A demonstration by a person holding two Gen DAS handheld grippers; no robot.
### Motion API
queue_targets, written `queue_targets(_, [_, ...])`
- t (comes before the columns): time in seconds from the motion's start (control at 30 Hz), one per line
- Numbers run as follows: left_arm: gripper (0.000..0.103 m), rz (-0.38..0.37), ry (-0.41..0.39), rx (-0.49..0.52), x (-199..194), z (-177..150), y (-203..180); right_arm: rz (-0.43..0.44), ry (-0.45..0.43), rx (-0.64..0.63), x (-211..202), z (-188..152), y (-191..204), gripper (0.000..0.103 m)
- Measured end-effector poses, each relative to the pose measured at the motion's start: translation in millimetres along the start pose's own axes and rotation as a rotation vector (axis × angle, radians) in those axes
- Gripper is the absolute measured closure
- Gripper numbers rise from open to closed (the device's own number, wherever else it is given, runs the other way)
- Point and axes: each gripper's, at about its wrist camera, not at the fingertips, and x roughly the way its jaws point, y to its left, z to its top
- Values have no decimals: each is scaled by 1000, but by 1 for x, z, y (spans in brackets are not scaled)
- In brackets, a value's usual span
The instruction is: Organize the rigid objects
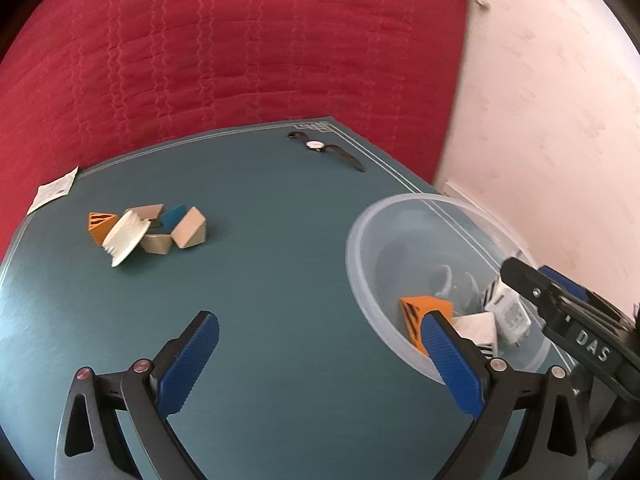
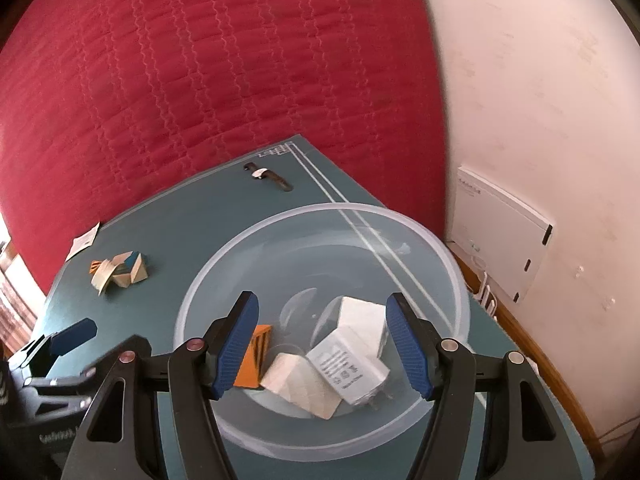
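A clear plastic bowl on the teal table holds an orange striped block, a white charger and white blocks. My left gripper stands wide open and empty, its right finger over the bowl's near rim. My right gripper hovers open above the bowl's contents, pressing on nothing. At far left lies a pile: an orange block, a white ribbed disc, a blue block and wooden prisms.
A wristwatch lies near the table's far corner. A paper card sits at the left edge. A red quilt lies beyond the table; a pale wall with a white panel stands at the right.
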Motion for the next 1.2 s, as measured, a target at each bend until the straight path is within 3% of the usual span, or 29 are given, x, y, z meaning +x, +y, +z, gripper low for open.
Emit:
queue_targets(0.77, [0,102,-17,-125,-2,9,71,89,26,-111,-2,-4,56,36])
queue_targets(1.2, [0,203,-37,-208,-10,27,135,172,45,-220,2,-5,107,36])
